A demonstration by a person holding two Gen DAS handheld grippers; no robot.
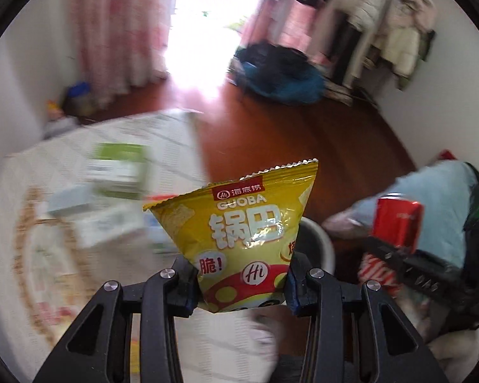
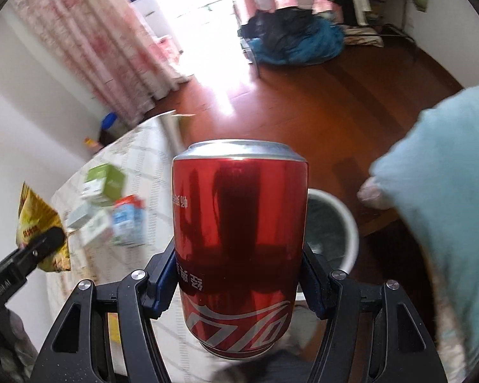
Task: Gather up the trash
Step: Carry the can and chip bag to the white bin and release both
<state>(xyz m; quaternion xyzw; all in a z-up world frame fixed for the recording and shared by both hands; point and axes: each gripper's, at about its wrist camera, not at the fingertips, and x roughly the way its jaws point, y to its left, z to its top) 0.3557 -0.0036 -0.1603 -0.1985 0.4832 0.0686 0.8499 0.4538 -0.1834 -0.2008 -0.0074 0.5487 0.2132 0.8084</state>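
Yellow foil fills the centre of the left wrist view: a snack bag point(image 1: 242, 236) with a serrated top edge and red-and-white print stands upright between the fingers of the left gripper point(image 1: 241, 282), whose jaws are closed on the bag's lower sides, blue pads pressed against the foil. Bag is held in the air, clear of any surface. Behind its right edge, the pale rim of a waste bin point(image 1: 319, 239) shows on the red-brown wooden floor point(image 1: 287, 134). To the left, a table with a light patterned cloth point(image 1: 64, 223) carries several blurred cartons, one green and white point(image 1: 118, 172). At right, the right gripper point(image 1: 396, 255) appears from the side with a red can point(image 1: 397, 223) between its fingers; a light blue sleeve point(image 1: 437, 191) lies behind it. Right wrist view: the red can point(image 2: 239, 242) stands upright, silver top up, and the right gripper point(image 2: 239, 281) has its jaws closed on the can's lower half, one pad on each side. Can is held aloft, just in front of and left of the waste bin point(image 2: 345, 223), whose dark liner is visible inside. Table cloth point(image 2: 150, 159) at left holds the green and white carton point(image 2: 105, 182) and a blue and white carton point(image 2: 127, 220). At far left edge, the left gripper point(image 2: 44, 242) is seen side-on, clamped on the yellow snack bag point(image 2: 38, 220). Light blue sleeve point(image 2: 437, 172) occupies the right side. Background is motion-blurred: pink curtains point(image 2: 89, 38), a dark and blue heap of cloth point(image 2: 297, 38) on the floor.
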